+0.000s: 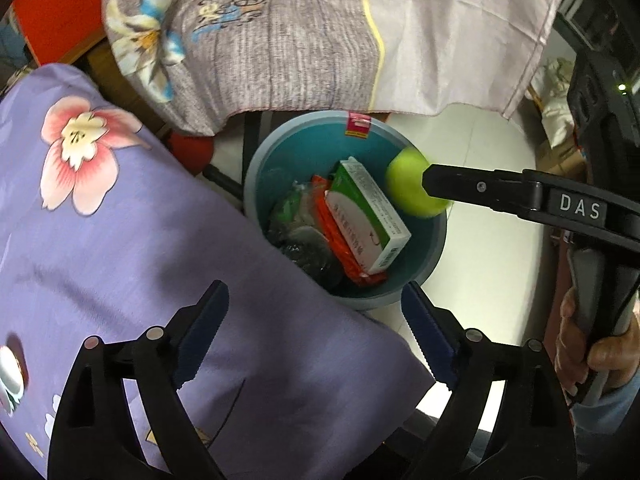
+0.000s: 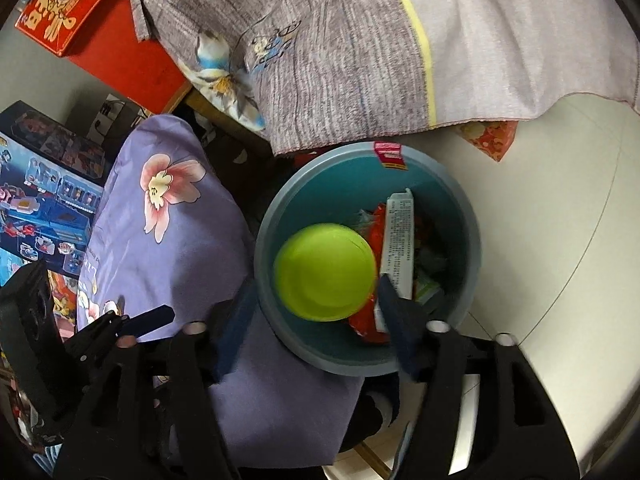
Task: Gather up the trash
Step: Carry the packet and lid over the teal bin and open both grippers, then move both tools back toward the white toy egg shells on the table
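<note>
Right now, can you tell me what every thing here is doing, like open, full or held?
Bin: upright on the floor, no lid, partly filled with trash.
Green ball: over the bin, between the right gripper's open fingers, blurred.
Green and white box: tilted inside the bin.
Orange wrapper: in the bin, under the box.
Left gripper: open, holding nothing.
Right gripper: open.

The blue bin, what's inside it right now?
Inside the blue bin: a green-and-white carton, orange wrappers, crumpled clear plastic. A green ball sits over its mouth between the right gripper fingers, covering whatever lies beneath.
</note>
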{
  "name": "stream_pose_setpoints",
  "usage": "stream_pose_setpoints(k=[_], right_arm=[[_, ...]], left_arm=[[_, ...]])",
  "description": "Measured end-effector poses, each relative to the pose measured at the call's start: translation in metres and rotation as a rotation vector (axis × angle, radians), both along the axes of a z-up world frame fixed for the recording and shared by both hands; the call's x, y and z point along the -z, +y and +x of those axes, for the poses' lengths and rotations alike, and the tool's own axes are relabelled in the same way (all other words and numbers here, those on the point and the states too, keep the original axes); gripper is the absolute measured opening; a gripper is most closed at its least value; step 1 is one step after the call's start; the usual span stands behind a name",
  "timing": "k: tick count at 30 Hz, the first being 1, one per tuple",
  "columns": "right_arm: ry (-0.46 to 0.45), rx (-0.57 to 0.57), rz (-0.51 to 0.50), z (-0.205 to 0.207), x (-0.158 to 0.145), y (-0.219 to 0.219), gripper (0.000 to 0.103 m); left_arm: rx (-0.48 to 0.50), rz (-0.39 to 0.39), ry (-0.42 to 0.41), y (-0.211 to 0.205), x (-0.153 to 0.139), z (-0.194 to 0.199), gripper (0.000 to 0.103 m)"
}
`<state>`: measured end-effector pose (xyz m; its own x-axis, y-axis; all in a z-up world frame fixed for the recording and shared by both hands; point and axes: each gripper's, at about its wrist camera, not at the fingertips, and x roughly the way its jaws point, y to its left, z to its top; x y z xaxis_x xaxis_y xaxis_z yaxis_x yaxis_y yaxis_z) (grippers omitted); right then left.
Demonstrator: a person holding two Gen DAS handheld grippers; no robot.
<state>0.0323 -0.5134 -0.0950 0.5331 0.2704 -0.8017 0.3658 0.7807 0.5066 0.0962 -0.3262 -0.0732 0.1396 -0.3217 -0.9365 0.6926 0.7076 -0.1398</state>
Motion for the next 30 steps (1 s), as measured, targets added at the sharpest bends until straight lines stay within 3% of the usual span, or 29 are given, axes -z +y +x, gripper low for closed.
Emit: stream_pose_setpoints(k=[4, 18, 30], right_arm=[[0.013, 0.0, -0.002, 0.002, -0.001, 0.003, 0.073], [0.04, -0.006, -0.029, 0.001, -0.021, 0.033, 0.079], [0.017, -0.106, -0.102, 0.01, -0.057, 0.103, 0.079]], left_arm=[[-0.016, -0.013, 0.002, 0.011, -0.002, 0.002, 0.089], [-0.064, -0.076, -0.013, 0.058, -0.019, -0.002, 0.093], [-0.164, -0.139, -0.074, 0.13, -0.048, -0.006, 0.095]])
